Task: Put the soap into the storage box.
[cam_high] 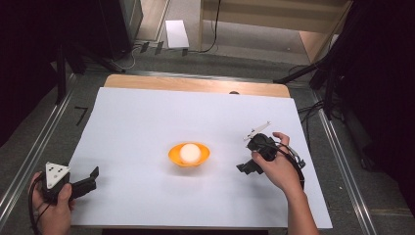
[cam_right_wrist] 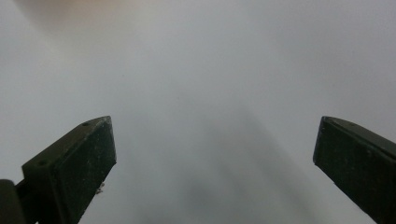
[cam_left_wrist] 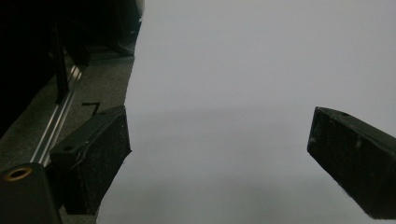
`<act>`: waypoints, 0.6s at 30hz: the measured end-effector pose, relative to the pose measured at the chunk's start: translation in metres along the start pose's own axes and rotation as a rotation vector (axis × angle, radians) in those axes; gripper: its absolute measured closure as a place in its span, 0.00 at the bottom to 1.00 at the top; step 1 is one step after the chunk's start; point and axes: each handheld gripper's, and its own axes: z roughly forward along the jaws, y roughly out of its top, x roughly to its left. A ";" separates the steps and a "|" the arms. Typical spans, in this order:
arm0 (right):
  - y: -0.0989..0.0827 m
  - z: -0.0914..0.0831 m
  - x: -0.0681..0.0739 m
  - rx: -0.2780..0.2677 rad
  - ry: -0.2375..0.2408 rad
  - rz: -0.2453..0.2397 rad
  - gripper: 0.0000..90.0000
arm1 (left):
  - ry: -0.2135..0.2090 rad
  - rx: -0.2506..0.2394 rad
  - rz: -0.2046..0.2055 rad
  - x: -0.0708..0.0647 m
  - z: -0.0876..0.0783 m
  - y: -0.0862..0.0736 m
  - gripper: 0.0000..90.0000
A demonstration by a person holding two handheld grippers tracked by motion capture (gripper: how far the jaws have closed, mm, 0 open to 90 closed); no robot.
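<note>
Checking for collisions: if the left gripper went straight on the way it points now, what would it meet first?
Probably nothing: the left gripper is open, and its own view shows bare white sheet ahead. The orange bowl with the white ball seems off that line, though depth is unclear.

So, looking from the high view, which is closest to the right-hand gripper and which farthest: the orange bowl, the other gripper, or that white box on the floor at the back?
From the right gripper:
1. Orange bowl, mid-table, holding a white ball.
2. Left gripper, at the table's near left corner.
3. White box, on the floor beyond the table's far edge.
</note>
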 end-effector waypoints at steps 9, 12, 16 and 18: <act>-0.018 0.000 -0.006 -0.013 -0.004 0.036 0.00 | -0.003 0.004 0.004 0.000 0.000 0.000 0.07; -0.026 -0.001 -0.010 -0.027 -0.007 0.047 0.00 | -0.003 0.004 0.003 0.000 0.000 0.000 0.07; -0.035 -0.003 -0.012 -0.035 -0.015 0.067 0.00 | -0.002 0.005 0.002 0.000 0.000 0.000 0.07; -0.037 -0.004 -0.013 -0.041 -0.011 0.070 0.00 | -0.003 0.004 0.002 0.000 0.000 0.000 0.07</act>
